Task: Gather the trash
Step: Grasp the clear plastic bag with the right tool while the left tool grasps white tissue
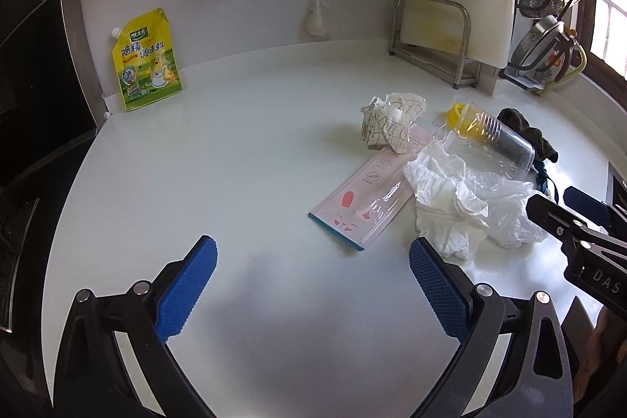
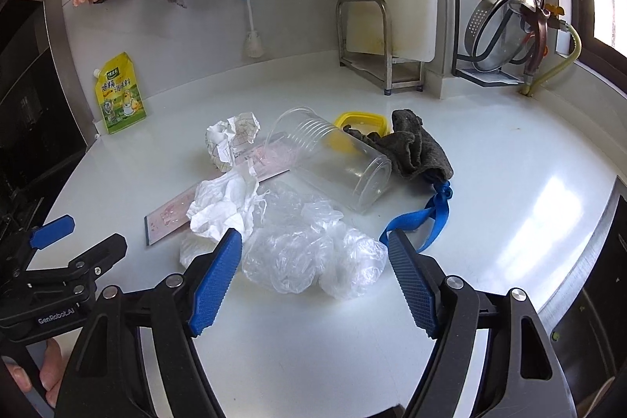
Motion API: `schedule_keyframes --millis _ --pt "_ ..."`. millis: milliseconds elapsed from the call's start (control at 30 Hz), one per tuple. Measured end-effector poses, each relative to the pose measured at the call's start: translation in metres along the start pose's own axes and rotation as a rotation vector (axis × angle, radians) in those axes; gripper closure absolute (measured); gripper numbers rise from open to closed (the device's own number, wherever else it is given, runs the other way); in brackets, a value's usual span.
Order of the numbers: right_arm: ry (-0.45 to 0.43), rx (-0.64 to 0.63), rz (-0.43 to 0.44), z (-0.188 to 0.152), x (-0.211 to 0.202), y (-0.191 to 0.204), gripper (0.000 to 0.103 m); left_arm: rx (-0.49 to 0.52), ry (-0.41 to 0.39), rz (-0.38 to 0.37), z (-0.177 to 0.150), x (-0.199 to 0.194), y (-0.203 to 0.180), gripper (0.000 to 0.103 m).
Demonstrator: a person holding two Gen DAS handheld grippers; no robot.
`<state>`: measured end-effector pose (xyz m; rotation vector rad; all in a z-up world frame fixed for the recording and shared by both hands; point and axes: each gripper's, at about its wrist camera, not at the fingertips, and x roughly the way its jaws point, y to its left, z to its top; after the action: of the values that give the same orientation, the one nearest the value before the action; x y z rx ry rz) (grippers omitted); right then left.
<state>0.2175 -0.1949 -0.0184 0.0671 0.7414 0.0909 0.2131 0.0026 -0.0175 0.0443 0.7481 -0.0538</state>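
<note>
The right gripper (image 2: 313, 273) hung wide open and empty over the counter (image 2: 490, 183), a clear bag (image 2: 309, 253) between its fingers, perhaps touching neither. The left gripper (image 1: 313, 285), equally spread, held nothing. Beyond lay a tissue (image 2: 223, 202) on a pink packet (image 1: 364, 206), then a tipped cup (image 2: 337, 159), paper ball (image 2: 231, 140) and gray cloth (image 2: 415, 147). A yellow pouch (image 1: 147, 59) stood at the wall.

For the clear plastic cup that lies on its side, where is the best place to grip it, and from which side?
Probably at the open rim of the clear plastic cup: one finger inside the mouth, one outside the thin wall, coming from the left, where the mouth faces. The grey cloth crowds its base side.
</note>
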Motion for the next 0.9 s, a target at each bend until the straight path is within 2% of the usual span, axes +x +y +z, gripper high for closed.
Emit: schedule_keyframes --millis 133,233,267,367,467,900 --pt "0.059 -0.018 -0.017 -0.005 0.020 0.001 0.029 0.002 0.002 -0.003 0.000 0.002 0.001 0.006" --pt "0.064 -0.012 -0.013 -0.009 0.025 0.000 0.032 0.001 0.003 -0.007 0.000 0.002 0.001 0.006" --pt "0.067 -0.009 -0.009 -0.010 0.026 -0.001 0.043 0.000 0.006 -0.008 0.000 0.003 0.000 0.006" --pt "0.081 -0.019 0.005 -0.013 0.027 -0.001 0.059 0.003 0.012 -0.013 0.000 0.005 -0.004 0.006" --pt "0.071 -0.030 0.018 -0.015 0.022 -0.001 0.066 0.011 0.013 -0.019 0.001 0.007 -0.010 0.006" --pt "-0.036 0.114 0.084 -0.020 -0.021 -0.047 0.069 0.009 0.061 -0.081 0.010 0.022 -0.048 0.006"
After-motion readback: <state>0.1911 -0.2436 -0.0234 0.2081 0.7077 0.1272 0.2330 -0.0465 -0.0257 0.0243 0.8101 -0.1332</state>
